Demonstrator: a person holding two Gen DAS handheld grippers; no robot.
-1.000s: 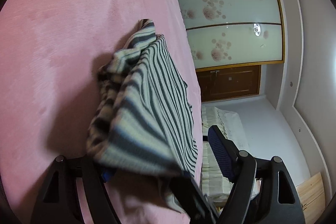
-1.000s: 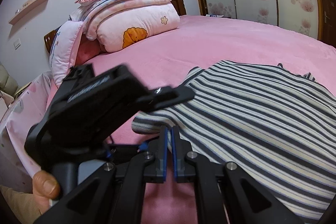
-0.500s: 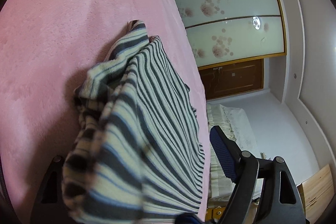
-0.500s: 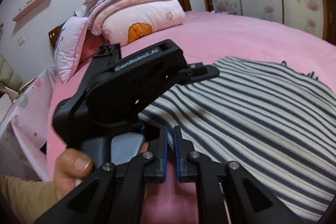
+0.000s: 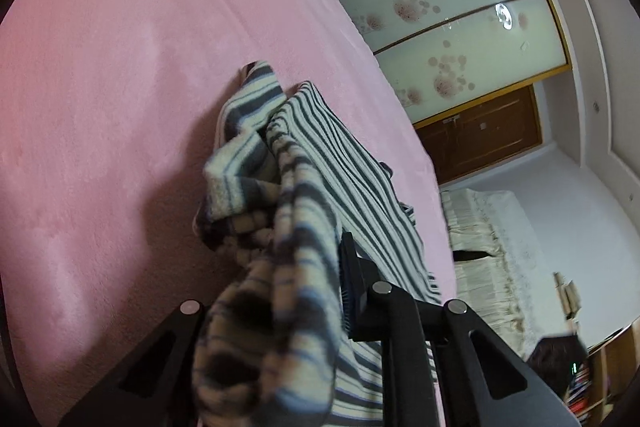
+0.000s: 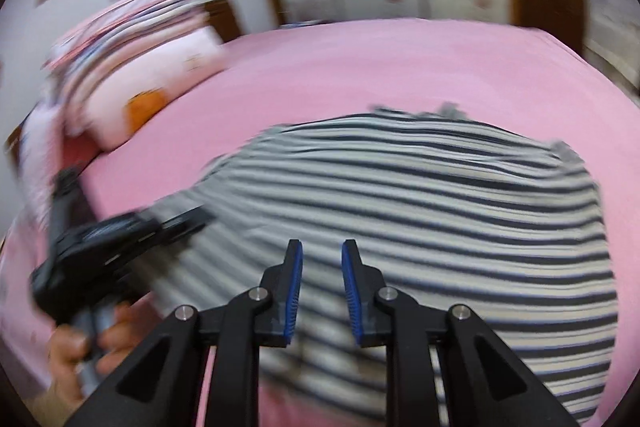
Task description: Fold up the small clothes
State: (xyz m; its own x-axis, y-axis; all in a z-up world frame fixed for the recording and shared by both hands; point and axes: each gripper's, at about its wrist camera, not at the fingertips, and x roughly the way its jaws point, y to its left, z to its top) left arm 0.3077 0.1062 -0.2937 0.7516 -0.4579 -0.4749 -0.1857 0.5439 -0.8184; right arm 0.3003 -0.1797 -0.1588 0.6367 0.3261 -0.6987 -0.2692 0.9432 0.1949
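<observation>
Lying across the pink bed point(image 6: 360, 67) is the striped garment point(image 6: 420, 211), its dark and cream bands spread flat over the cover in the right wrist view, with the near-left edge lifted off the bed. Bunched folds of that same garment point(image 5: 280, 267) hang over the left gripper point(image 5: 308, 291) in the left wrist view, draping its left finger completely; only the right finger, with its blue ribbed pad, shows beside the cloth. The jaws of this gripper are closing, with the striped fabric between them, and the pad that shows presses against the cloth. From the right wrist view the left gripper point(image 6: 176, 223) appears as a blurred black body at the garment's left edge, with a person's hand point(image 6: 80, 343) wrapped round its handle.

The right gripper point(image 6: 320, 259) sits above the near part of the garment, its blue pads standing a narrow gap apart. Its jaws are opening and nothing is caught between them; the stripes show through the gap.

Beyond the garment, at the far-left end of the bed, a stack of folded quilts and pillows point(image 6: 132, 59) is heavily blurred.
</observation>
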